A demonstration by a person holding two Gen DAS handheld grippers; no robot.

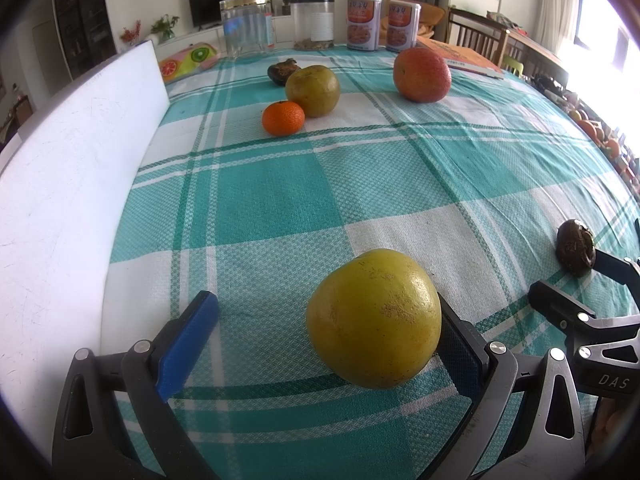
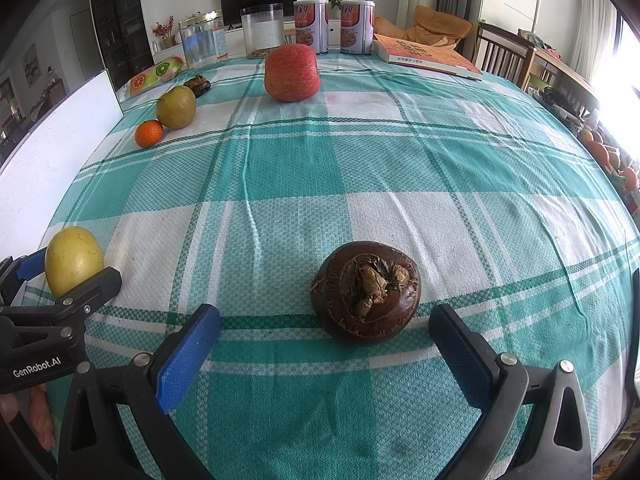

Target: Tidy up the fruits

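A yellow citrus fruit (image 1: 374,318) lies on the checked tablecloth between the fingers of my open left gripper (image 1: 328,328), against the right finger; it also shows in the right wrist view (image 2: 73,260). A dark brown water chestnut (image 2: 366,296) lies just ahead of my open right gripper (image 2: 326,332), and shows in the left wrist view (image 1: 576,246). Farther back lie a small tangerine (image 1: 283,118), a green-yellow fruit (image 1: 313,90), another dark chestnut (image 1: 283,71) and a large red-orange fruit (image 1: 421,75).
A white board (image 1: 72,184) stands along the table's left side. Clear jars (image 1: 246,26), two printed cans (image 1: 363,22) and an orange book (image 2: 424,54) stand at the far edge. Chairs and more fruit are beyond the right edge.
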